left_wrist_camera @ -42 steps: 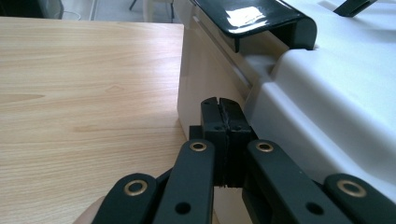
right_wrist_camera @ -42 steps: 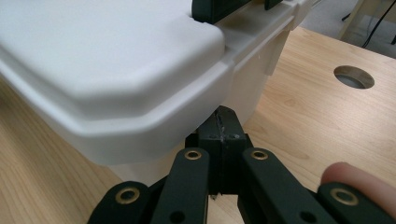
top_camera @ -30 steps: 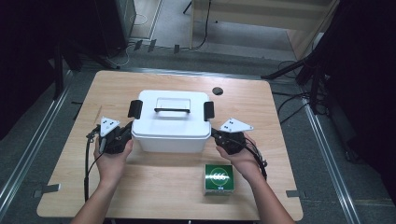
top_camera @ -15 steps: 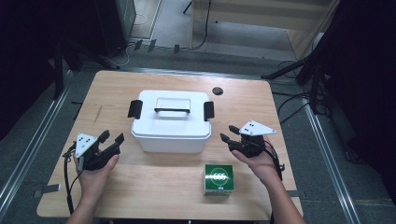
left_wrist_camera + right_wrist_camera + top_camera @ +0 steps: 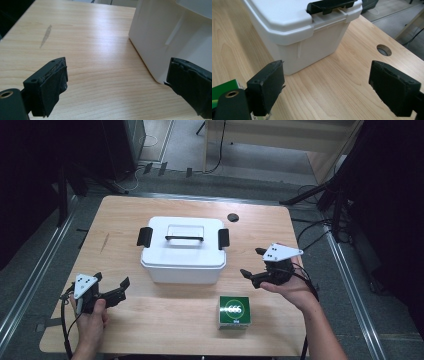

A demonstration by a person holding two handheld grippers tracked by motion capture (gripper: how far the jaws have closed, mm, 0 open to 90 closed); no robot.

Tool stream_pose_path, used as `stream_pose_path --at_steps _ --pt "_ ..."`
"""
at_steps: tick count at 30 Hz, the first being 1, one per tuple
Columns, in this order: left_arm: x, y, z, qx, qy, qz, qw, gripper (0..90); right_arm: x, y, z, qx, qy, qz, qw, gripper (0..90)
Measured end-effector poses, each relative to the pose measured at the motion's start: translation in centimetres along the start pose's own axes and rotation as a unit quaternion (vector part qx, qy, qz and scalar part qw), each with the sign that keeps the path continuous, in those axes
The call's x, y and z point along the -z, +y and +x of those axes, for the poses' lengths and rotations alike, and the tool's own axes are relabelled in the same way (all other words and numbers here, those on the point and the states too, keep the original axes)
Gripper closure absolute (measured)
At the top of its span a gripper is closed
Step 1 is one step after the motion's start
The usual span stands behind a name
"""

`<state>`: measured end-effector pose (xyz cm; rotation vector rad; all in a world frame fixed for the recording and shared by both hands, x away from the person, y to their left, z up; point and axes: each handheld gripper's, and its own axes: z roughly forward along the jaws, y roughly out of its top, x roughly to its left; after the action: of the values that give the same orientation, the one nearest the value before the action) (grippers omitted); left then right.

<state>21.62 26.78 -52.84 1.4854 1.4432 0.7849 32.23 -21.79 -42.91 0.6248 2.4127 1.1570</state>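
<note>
Two grippers, both off the box [image 5: 182, 251] now. We hold the left gripper [image 5: 121, 290] near the table's [image 5: 150, 330] front-left corner, jaws wide apart w/ nothing between; they've just been opening. Right gripper [image 5: 252, 263] sits toward the right edge, jaws also spread & empty, just been opening too. White box, lid latched, stands mid-table between them, apart from both. Green carton [image 5: 234, 311] lies by the front edge, just beside the right hand [image 5: 290, 287].
</note>
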Motion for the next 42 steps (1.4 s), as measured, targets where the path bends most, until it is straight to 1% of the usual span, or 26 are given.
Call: stream_pose_path --at_steps 1,3,4,5,6,7,8,11,14,17,19,21,23,26,28,31,34,36,37,38,39,40,42 --pt "0.0 -0.1 0.0 -0.006 0.009 0.004 0.9999 3.7 0.0 0.3 -0.1 0.006 0.008 0.004 0.9999 12.3" --pt "-0.3 -0.5 0.0 -0.016 0.015 0.012 0.9997 3.7 0.1 0.9 -0.4 0.015 0.018 0.009 0.9997 12.6" --pt "-0.4 -0.7 0.0 -0.013 0.016 0.012 0.9997 3.7 0.2 1.2 -0.6 0.018 0.02 0.014 0.9995 13.1" --pt "-0.5 -0.9 0.0 -0.006 0.01 0.014 0.9998 3.7 0.2 1.5 -0.8 0.023 0.023 0.018 0.9993 13.1" --pt "-0.6 -1.2 0.0 -0.002 0.01 0.015 0.9998 3.7 0.3 1.8 -1.0 0.028 0.023 0.023 0.9991 13.5" --pt "-0.5 -1.1 0.0 -0.004 0.012 0.013 0.9998 3.8 0.3 2.2 -1.3 0.033 0.022 0.028 0.9988 13.7" --pt "-0.4 -1.2 0.1 -0.004 0.009 0.007 0.9999 3.8 0.4 2.5 -1.5 0.038 0.024 0.034 0.9984 14.0" --pt "-0.4 -1.3 0.3 0.005 0.002 0.004 1.0 3.9 0.6 3.6 -2.0 0.052 0.026 0.044 0.9974 15.3" --pt "-0.5 -1.4 0.3 0.007 0.008 0.007 0.9999 3.9 0.7 4.7 -2.5 0.056 0.033 0.053 0.9965 17.8" --pt "-0.6 -1.5 -0.1 -0.007 0.019 0.009 0.9998 3.9 0.5 5.8 -2.8 0.068 0.04 0.069 0.9945 19.3" --pt "-0.6 -1.5 -0.3 -0.011 0.025 0.009 0.9996 3.9 0.3 6.6 -2.9 0.075 0.042 0.078 0.9933 20.0" --pt "-0.7 -1.5 -0.2 -0.009 0.024 0.01 0.9996 3.9 0.1 7.3 -2.9 0.082 0.046 0.083 0.9921 21.2" --pt "-0.7 -1.4 0.1 0.002 0.022 0.009 0.9997 3.9 -0.1 8.1 -3.0 0.088 0.046 0.088 0.9912 22.0" --pt "-0.7 -1.4 0.2 0.007 0.028 0.007 0.9996 3.9 -0.5 9.2 -3.0 0.098 0.052 0.095 0.9893 24.0" --pt "-0.8 -1.4 0.1 0.001 0.033 0.011 0.9994 4.1 -0.9 9.8 -3.0 0.102 0.056 0.099 0.9883 25.0" --pt "-0.9 -1.4 -0.2 -0.01 0.041 0.013 0.999 5.9 -1.5 10.6 -2.9 0.113 0.062 0.114 0.9852 26.6" --pt "-1.0 -1.4 -0.3 -0.021 0.038 0.016 0.9989 5.9 -2.2 11.3 -2.7 0.115 0.063 0.124 0.9836 26.4" --pt "-1.1 -1.3 -0.4 -0.022 0.034 0.019 0.999 5.9 -2.6 11.8 -2.7 0.12 0.067 0.127 0.9824 26.8" --pt "-1.2 -1.3 -0.4 -0.023 0.036 0.019 0.9989 5.9 -2.8 12.1 -2.6 0.121 0.069 0.128 0.982 27.3" --pt "-1.2 -1.3 -0.4 -0.025 0.039 0.02 0.9987 5.9 -3.0 12.3 -2.5 0.125 0.071 0.132 0.9808 28.2" --pt "-1.2 -1.3 -0.4 -0.025 0.039 0.02 0.9987 5.9 -3.0 12.3 -2.5 0.125 0.071 0.132 0.9808 28.2" --pt "-1.3 -1.3 -0.5 -0.031 0.044 0.023 0.9983 5.9 -3.3 12.7 -2.4 0.133 0.074 0.142 0.9781 30.9" --pt "-1.4 -1.4 -0.8 -0.038 0.052 0.025 0.9976 5.9 -3.7 13.0 -2.4 0.137 0.082 0.145 0.9765 33.8"
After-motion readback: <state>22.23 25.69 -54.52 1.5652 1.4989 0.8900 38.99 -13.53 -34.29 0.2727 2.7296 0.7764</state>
